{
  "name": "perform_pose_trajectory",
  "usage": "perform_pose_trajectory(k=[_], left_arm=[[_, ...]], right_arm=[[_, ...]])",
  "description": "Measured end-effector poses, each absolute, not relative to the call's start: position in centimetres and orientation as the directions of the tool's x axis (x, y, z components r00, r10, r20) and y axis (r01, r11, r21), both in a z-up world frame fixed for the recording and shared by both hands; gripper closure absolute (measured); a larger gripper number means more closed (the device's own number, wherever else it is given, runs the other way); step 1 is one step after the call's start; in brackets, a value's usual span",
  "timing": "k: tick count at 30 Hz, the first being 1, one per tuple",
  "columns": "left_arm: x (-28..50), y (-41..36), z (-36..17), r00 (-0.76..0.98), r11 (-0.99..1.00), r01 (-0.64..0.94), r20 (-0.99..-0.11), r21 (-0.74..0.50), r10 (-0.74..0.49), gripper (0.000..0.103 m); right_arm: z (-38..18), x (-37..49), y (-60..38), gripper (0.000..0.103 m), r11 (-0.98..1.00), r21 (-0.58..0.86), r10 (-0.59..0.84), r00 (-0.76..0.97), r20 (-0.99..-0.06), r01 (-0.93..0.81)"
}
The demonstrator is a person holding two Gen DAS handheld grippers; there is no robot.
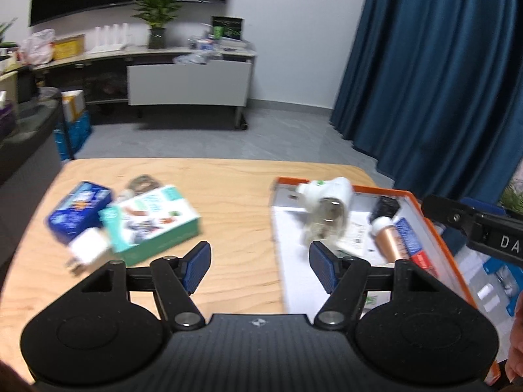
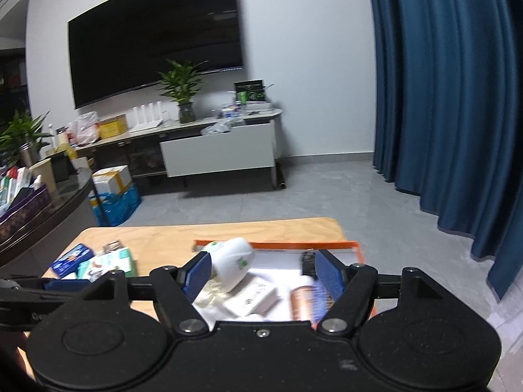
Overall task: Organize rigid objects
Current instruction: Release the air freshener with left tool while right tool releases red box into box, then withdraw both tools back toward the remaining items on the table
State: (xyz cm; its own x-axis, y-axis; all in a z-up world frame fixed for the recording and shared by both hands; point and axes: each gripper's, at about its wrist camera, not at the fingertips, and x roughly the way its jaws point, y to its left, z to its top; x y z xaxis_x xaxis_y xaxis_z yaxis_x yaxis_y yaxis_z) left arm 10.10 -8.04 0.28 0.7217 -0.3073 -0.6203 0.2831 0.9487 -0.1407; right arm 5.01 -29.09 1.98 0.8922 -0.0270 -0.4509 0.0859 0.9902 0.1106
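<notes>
An orange-rimmed white tray (image 1: 438,225) sits on the right of the wooden table (image 1: 228,189). In it are a white plug-in device (image 1: 330,202), a copper bottle (image 1: 389,238) with a white cap and a black item (image 1: 385,207). On the left lie a blue box (image 1: 78,209), a teal box (image 1: 153,222) and a white charger (image 1: 88,248). My left gripper (image 1: 260,269) is open and empty, over the table by the tray's left edge. My right gripper (image 2: 261,276) is open and empty above the tray (image 2: 356,248), with the white device (image 2: 233,263) and copper bottle (image 2: 302,302) between its fingers' line of sight.
A round metallic item (image 1: 143,183) lies behind the teal box. Beyond the table are grey floor, a low TV cabinet (image 1: 186,81) with a plant, and blue curtains (image 1: 425,65) at the right. A dark counter (image 2: 49,209) stands at the left.
</notes>
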Motion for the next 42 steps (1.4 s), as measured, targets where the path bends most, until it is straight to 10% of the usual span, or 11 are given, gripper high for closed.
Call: perform_pose_trajectory(k=[42], left_arm=[[10.3,6.0,-3.8,0.721,0.989,0.014,-0.683,-0.149,-0.113,0.032]], right_arm=[[-1.5,8.6,-16.6,0.019,0.976,0.100,0.215,0.797,-0.564,-0.193]])
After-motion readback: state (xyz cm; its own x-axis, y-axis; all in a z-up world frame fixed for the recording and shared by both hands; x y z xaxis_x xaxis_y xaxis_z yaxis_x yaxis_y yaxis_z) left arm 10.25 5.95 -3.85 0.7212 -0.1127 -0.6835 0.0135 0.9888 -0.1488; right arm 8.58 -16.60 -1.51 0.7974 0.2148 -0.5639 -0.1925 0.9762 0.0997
